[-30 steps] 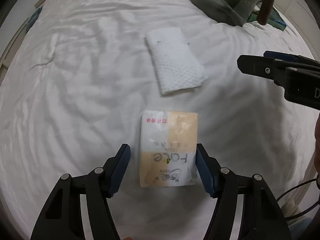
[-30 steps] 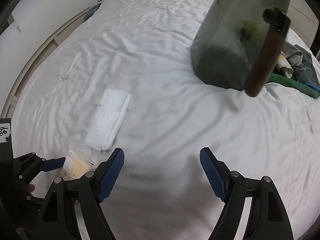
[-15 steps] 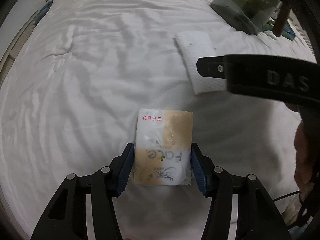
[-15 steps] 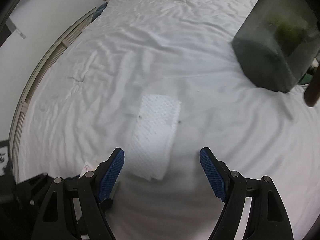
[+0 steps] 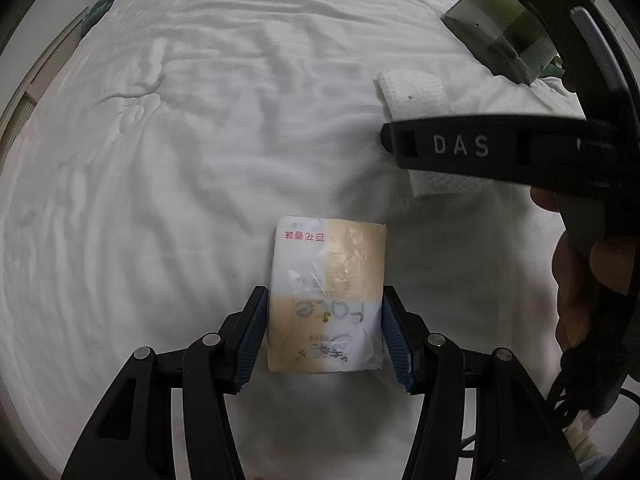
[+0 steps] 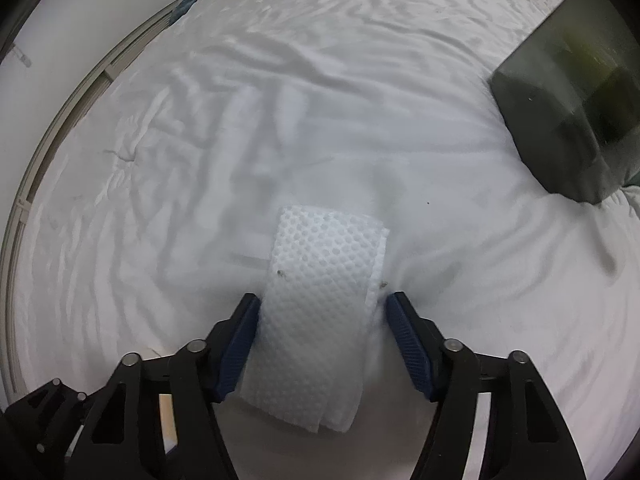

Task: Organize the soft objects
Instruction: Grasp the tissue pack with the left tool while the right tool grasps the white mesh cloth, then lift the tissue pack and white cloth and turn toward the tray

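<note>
Left wrist view: the left gripper (image 5: 323, 332) is seen pointing down at the white bedsheet (image 5: 200, 140), its blue pads (image 5: 251, 336) closed against both long edges of a tissue pack (image 5: 326, 296). Its jaws have just been closing, and the pack is now gripped between them. On the pack's wrapper, "Face" is printed large and read upside down, with red characters near the far end too small to be made out. Beyond the pack and to its right, a folded white cloth (image 5: 416, 96) is partly covered by the black body of the right gripper (image 5: 480, 148), on which "DAS" is lettered in white. A person's fingers (image 5: 592, 264) are wrapped on that handle. Farther right of the cloth, a dark translucent box (image 5: 496, 40) is set on the sheet.

Right wrist view: the right gripper (image 6: 320, 344) is straddling the dimpled white cloth (image 6: 320, 312). Its jaws have just been closing; the left pad (image 6: 236, 352) is touching the cloth's edge, while a narrow gap is left at the right pad. No lettering is visible on the cloth. The dark box (image 6: 568, 120) is seen well beyond the cloth, up to its right.
</note>
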{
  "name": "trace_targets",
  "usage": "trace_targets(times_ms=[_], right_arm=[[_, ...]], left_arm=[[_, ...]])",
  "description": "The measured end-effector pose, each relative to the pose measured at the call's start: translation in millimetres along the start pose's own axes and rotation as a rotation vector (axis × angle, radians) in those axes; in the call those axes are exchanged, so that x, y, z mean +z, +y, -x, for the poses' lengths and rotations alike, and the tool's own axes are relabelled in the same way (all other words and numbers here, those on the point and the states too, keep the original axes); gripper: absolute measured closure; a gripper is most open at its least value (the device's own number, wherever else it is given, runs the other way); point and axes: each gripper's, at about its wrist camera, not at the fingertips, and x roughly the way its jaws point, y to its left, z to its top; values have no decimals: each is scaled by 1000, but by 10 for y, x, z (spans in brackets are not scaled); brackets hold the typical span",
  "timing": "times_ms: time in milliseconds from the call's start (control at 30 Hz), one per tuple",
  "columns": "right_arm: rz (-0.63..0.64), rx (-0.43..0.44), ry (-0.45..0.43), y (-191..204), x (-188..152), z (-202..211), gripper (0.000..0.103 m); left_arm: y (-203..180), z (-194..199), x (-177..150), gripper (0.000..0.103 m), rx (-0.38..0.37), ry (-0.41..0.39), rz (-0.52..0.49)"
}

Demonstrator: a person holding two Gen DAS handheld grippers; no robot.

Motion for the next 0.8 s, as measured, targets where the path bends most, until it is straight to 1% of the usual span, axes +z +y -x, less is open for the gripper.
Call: trace_targets(times_ms=[33,67,100,133,167,233,333,433,633,800], right_arm=[[13,-3,0,11,-1,-9,52],[22,-2,-1,10,-7,-4,58],[29,2,0,8,-14,2,70],[40,8,1,3,-19,4,77],[46,12,3,5,-20,2,79],[55,28,7,-24,-40,12,85],[70,52,13,-60,-88,31,90],[92,66,23,-112,-168,62,92],[130,85,43,-216,-396,226,93],[141,93,55,-307,-511,299,94]], left_arm=[[13,3,-1,53,-1,-1,2],[-97,-3,21,53,0,-1,4],[-213,-39,69,53,0,-2,7],[-205,-36,71,54,0,-4,10],[-201,-40,77,55,-2,-4,13],[-223,-54,90,55,-3,-3,19],[-244,-54,103,56,2,-3,20],[-273,-37,98,56,4,-6,31],[-357,-46,121,57,6,-10,51],[-456,-17,157,58,-3,-23,60]])
